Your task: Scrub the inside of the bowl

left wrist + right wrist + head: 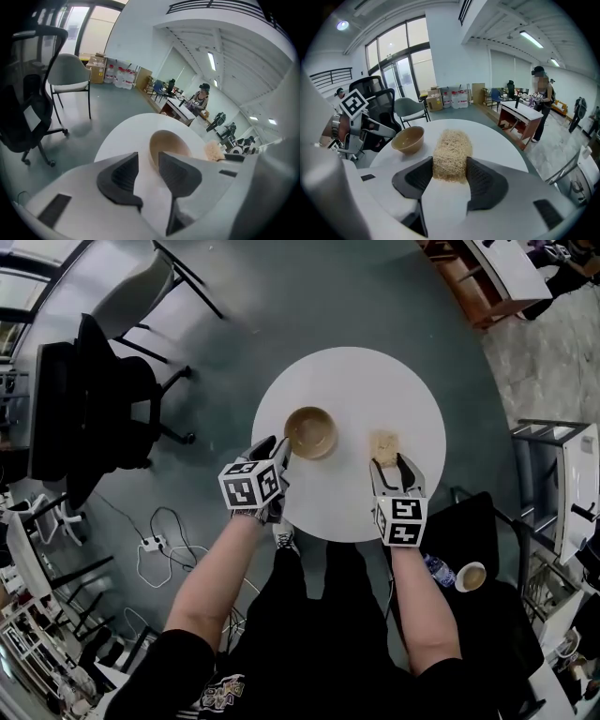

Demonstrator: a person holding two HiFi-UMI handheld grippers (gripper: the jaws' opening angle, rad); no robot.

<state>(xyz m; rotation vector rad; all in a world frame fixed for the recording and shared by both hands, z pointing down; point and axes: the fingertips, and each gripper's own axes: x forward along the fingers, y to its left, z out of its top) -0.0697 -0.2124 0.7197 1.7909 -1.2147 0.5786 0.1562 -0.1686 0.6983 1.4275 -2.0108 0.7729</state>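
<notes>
A tan bowl (310, 432) stands upright on the round white table (394, 390), left of its middle. My left gripper (278, 451) is at the bowl's near left side, open, with only bare tabletop between its fingers; in the left gripper view the bowl (171, 140) sits just past the left gripper (148, 159). A straw-coloured fibre scrubber (384, 441) lies on the table to the bowl's right. My right gripper (450, 164) is shut on the near end of the scrubber (451, 154), both pads touching its sides. The bowl (408, 139) shows to its left.
A black office chair (94, 409) and a grey chair (141, 287) stand left of the table. A power strip with cables (155, 545) lies on the floor. A paper cup (471, 576) sits on a black seat at my right. A metal rack (553, 484) stands further right.
</notes>
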